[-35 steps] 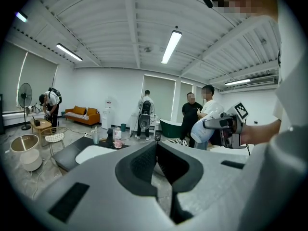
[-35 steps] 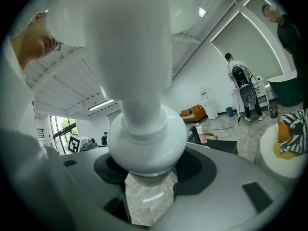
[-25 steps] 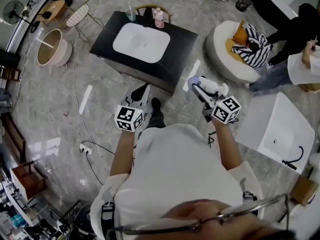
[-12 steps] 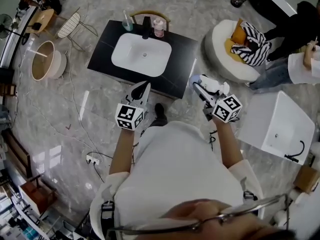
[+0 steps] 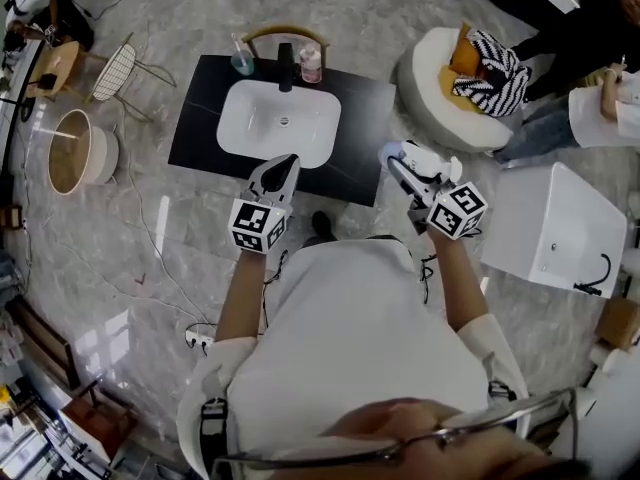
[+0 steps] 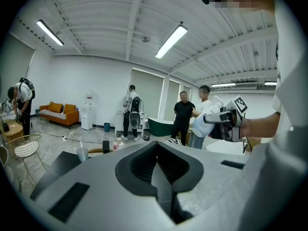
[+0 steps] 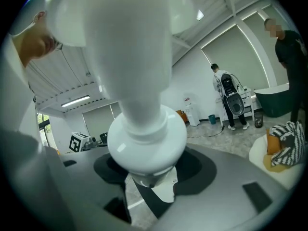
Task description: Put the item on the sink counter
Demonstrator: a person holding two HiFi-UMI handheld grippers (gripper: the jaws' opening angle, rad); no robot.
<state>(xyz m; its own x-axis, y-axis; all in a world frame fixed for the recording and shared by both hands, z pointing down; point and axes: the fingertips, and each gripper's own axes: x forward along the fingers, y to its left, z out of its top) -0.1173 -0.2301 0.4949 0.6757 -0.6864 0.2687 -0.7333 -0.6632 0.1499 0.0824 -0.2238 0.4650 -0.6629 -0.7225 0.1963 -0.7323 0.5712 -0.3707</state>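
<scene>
Seen from the person's head, looking down, two hand-held tools are stretched out in front of a white shirt. The right tool has its jaws spread wide and clamped around a white bottle, which is held up in the air. In that tool's own view, the bottle's rounded body sits in the hollow between the jaws, with its neck pointing away. The left tool is closed with nothing in it, its two jaws pressed together.

Just ahead of the left tool, and ahead and to the left of the right one, is a black counter with a white basin. Along the counter's far edge are a cup, a black faucet and a pink bottle. Further right of the right tool is a round white seat.
</scene>
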